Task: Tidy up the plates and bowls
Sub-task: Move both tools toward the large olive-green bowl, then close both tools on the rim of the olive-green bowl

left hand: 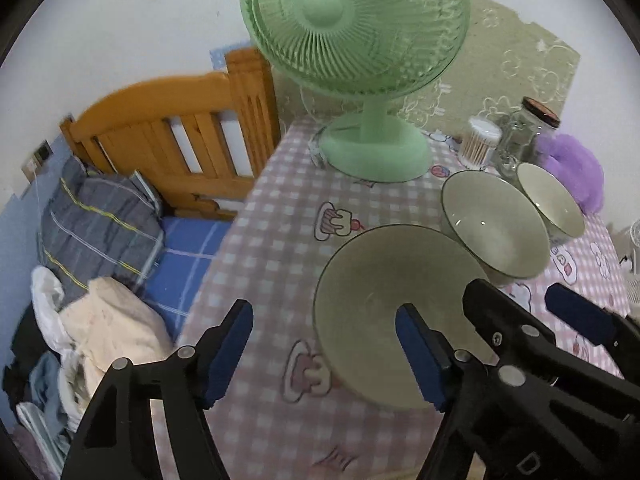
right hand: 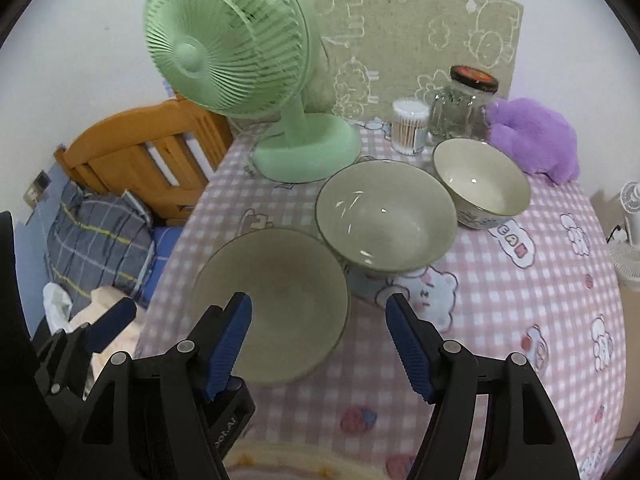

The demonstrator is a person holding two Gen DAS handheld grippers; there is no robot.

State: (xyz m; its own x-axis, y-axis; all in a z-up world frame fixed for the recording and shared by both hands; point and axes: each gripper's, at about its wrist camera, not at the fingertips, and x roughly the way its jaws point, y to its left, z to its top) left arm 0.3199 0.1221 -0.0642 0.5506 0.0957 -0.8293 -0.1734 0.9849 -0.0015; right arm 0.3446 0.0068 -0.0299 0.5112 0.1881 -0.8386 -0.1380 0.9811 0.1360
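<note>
Green dish (right hand: 272, 304) nearest on checked tablecloth (right hand: 500, 300), two bowls (right hand: 384, 216) (right hand: 480, 176) in diagonal row behind toward jar (right hand: 464, 104). Left claw (left hand: 324, 356) and right claw (right hand: 318, 344) both open, empty. Dish rim sits between them, roughly equally near.

Three bowls run in a diagonal row on the table (right hand: 500, 320): the near bowl (right hand: 276, 304) at lower centre of the right wrist view, the middle bowl (right hand: 384, 216) up and right of it, the far bowl (right hand: 480, 180) further right. Behind them stand a fan (right hand: 248, 80) at upper left, a swab tub (right hand: 408, 126) and a jar (right hand: 460, 104) side by side, and a plush toy (right hand: 536, 140) at far right. Left of the table — a bed headboard (right hand: 140, 152), with a pillow (right hand: 96, 236) before it.
</note>
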